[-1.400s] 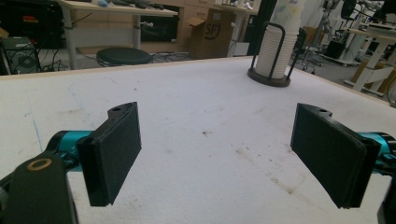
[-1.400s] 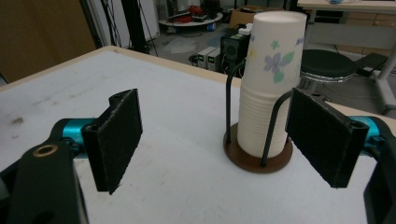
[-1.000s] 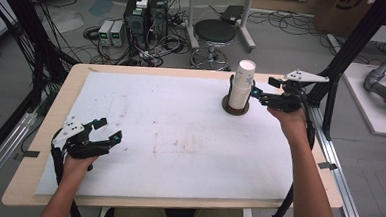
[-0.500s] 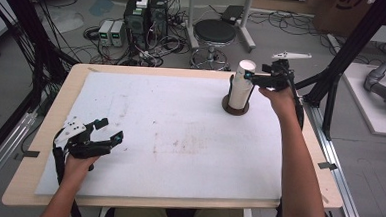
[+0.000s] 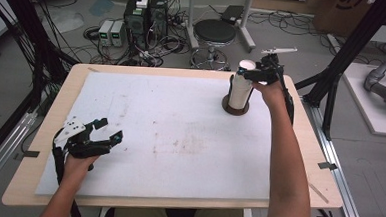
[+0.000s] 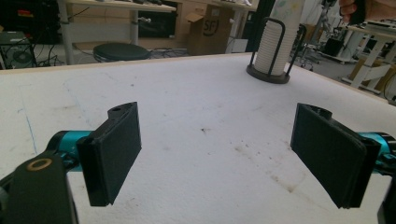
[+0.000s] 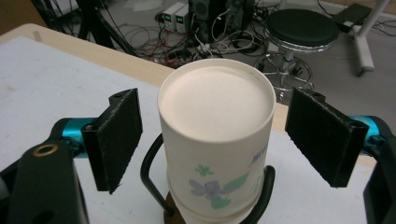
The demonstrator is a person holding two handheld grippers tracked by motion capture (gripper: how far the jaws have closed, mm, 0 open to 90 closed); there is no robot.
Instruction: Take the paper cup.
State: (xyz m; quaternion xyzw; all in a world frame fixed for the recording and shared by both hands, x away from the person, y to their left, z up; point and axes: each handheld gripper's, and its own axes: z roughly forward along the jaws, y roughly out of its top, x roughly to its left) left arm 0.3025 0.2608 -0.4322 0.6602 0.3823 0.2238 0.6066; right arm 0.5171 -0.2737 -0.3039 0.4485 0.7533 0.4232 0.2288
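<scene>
My right tool [image 7: 212, 140] straddled the cup stack [image 7: 217, 140]
Its jaws stood apart, untouching; my left tool [image 5: 102, 134] hung open above the table [image 5: 179, 138].

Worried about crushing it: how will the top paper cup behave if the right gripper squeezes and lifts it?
The top cup looks thin-walled, so it probably dents under a firm squeeze. It is likely very light. Nested in the stack inside the holder, it may stick and drag the next cup up.

The stack of cups [image 7: 216, 140] was white with a green and purple flower print, held in a black wire holder [image 7: 152, 170]; the table's cover [image 5: 179, 133] was white, stained brown, its rim [image 5: 43, 115] pale wood
</scene>
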